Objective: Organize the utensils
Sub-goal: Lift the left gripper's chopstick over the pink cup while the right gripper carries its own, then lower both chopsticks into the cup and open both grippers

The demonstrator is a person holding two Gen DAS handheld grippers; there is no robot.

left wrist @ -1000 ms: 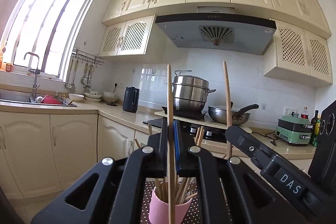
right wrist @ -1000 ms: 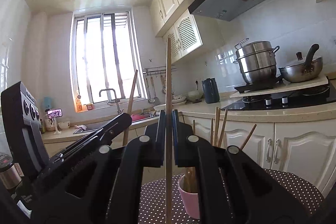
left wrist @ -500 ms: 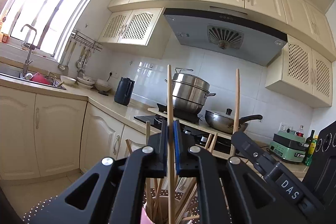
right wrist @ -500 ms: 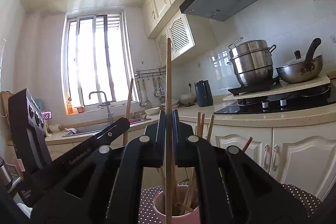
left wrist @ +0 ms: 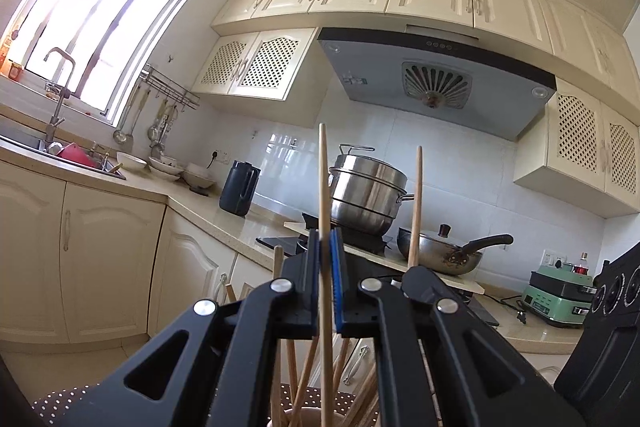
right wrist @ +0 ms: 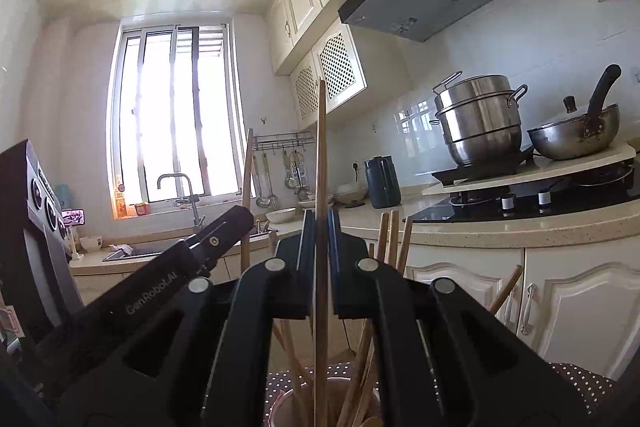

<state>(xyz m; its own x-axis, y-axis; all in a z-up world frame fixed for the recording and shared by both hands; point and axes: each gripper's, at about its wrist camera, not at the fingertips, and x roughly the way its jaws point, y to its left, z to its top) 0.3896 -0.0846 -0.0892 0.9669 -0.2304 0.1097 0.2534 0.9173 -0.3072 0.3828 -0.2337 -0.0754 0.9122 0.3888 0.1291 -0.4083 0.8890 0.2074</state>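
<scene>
My left gripper [left wrist: 325, 239] is shut on an upright wooden chopstick [left wrist: 323, 179]. My right gripper [right wrist: 320, 219] is shut on another upright wooden chopstick [right wrist: 321, 147]. Each gripper also shows in the other's view: the right one [left wrist: 416, 275] with its chopstick [left wrist: 416, 203], the left one [right wrist: 236, 219] with its chopstick [right wrist: 247, 187]. Both chopsticks' lower ends reach down into a pink cup [right wrist: 280, 407] that holds several wooden chopsticks [right wrist: 394, 239]. The cup stands on a dark polka-dot cloth [right wrist: 576, 383]. In the left wrist view the cup is almost hidden; only its chopsticks [left wrist: 276, 267] show.
Cream kitchen cabinets [left wrist: 100, 259] and a countertop [right wrist: 500, 227] run behind. On the stove stand a steel steamer pot [left wrist: 366, 195] and a wok [left wrist: 440, 255]. A dark kettle [left wrist: 239, 193], bowls, a sink with a tap [right wrist: 176, 183] and a green appliance [left wrist: 560, 295] are on the counter.
Both grippers have come down and closer over the cup, still shut on their chopsticks. The cup has slid to the bottom edge of both views, and the chopstick tips now sit inside it.
</scene>
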